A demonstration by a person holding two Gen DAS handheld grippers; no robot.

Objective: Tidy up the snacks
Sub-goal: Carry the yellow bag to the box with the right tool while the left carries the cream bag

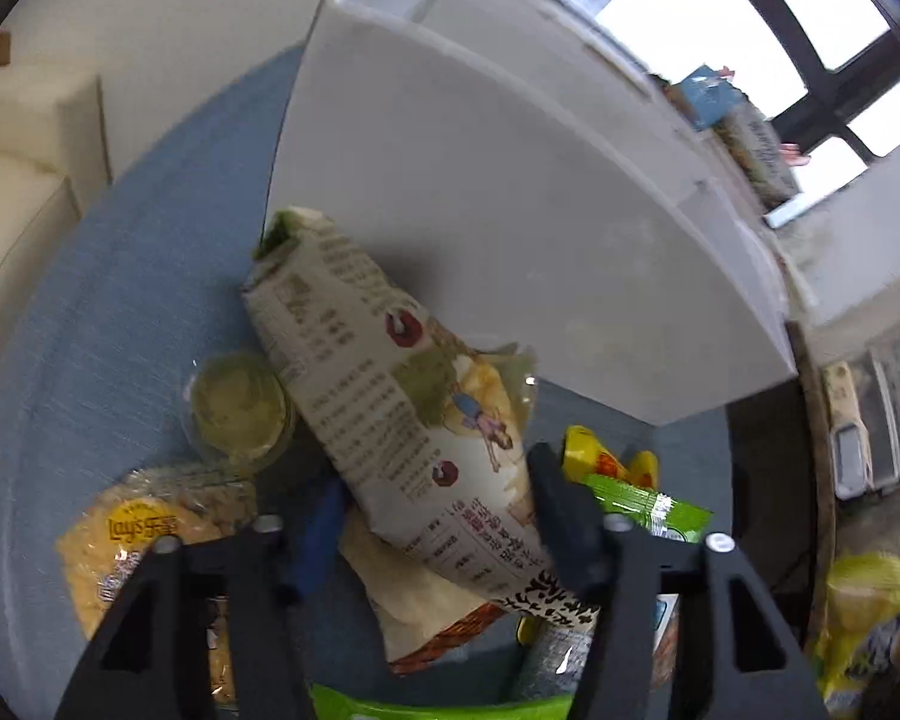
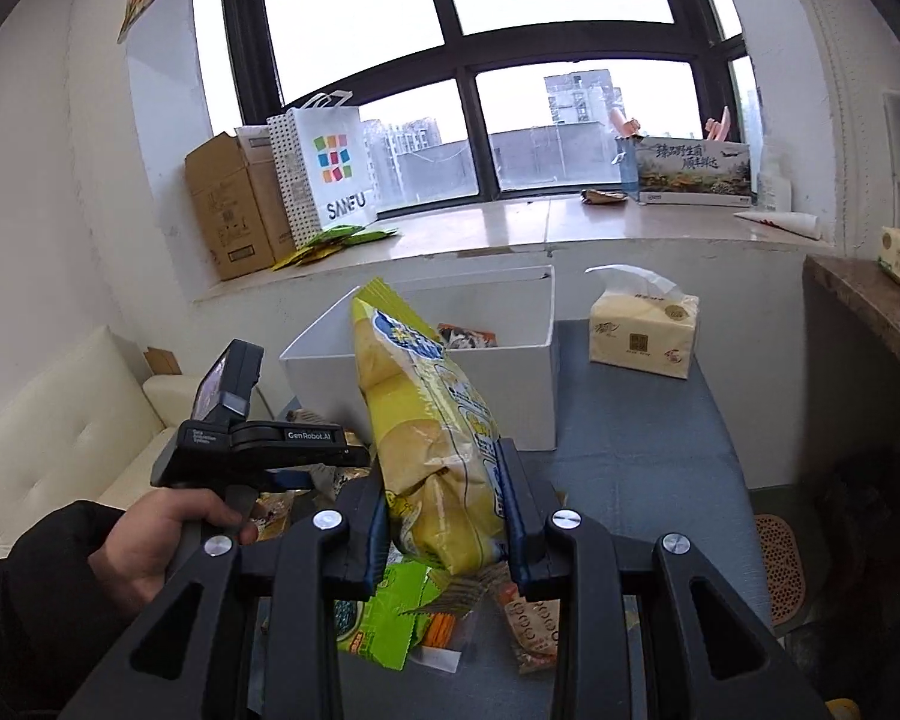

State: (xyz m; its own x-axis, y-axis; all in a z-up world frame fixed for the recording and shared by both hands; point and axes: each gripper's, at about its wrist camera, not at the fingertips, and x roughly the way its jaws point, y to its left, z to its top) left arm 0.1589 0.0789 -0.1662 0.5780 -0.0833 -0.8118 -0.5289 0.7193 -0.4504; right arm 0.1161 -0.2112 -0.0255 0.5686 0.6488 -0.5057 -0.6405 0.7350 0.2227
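Currently mid-sort: both hands are busy, each on its own packet, with the white storage box (image 2: 450,360) as the drop point.

Right tool (image 2: 444,516): pinching a yellow chip bag (image 2: 432,438) near its lower end, pads pressed into both sides. Bag stands nearly upright, lifted clear of the pile, in front of the box's near wall, not yet over the opening. Box already holds at least one packet, visible against its far side.

Left tool (image 1: 432,516): fingers straddle a long white printed snack bag (image 1: 390,396) that lies on the blue counter (image 1: 90,330), its far end leaning against the box's outer wall. Blur hides the pad contact, so whether the bag is actually clamped cannot be told; the gap looks narrow around it. No lift visible.

Other loose snacks around that bag, all on the near side of the box: Lay's chip packet (image 1: 144,540), a small clear tub with green contents (image 1: 240,408), a green packet (image 1: 648,507), a yellow wrapper (image 1: 606,456).

Likely step: carry-to-box for the right, grasp for the left.

Next move, as a judgement: the right tool needs to raise the chip bag above the box rim, move it over the opening, then release. The left should confirm a firm clamp before lifting; the bag is long and gripped near one end, so it may swing or sag.
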